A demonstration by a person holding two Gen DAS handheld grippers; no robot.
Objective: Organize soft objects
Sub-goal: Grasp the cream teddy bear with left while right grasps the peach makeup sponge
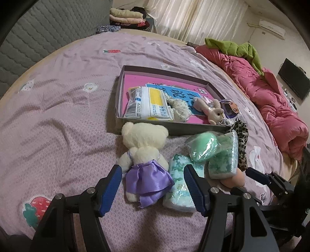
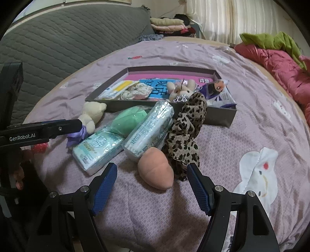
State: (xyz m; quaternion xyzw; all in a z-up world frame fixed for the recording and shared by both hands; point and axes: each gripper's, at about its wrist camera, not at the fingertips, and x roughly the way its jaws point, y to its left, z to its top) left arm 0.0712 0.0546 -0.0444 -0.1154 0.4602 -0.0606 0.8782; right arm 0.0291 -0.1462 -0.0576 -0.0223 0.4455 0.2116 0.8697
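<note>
A cream teddy bear in a purple dress (image 1: 144, 155) lies face down on the bed between the open jaws of my left gripper (image 1: 153, 174); it also shows in the right wrist view (image 2: 91, 116). Beside it lie two tissue packs (image 1: 180, 186) (image 2: 149, 128), a bagged green sponge (image 1: 203, 146) and a leopard scrunchie (image 2: 186, 131). A peach sponge (image 2: 157, 170) sits just ahead of my open right gripper (image 2: 152, 170). The shallow grey box (image 1: 174, 129) holds a tissue pack, a scrunchie and a small plush bunny (image 1: 213, 113).
A pink quilt (image 1: 271, 104) with a green cloth lies along the bed's right side. A grey quilted headboard (image 2: 58, 38) stands at the left. Folded clothes (image 1: 127, 17) are stacked beyond the bed. The lilac sheet (image 1: 58, 116) is wrinkled.
</note>
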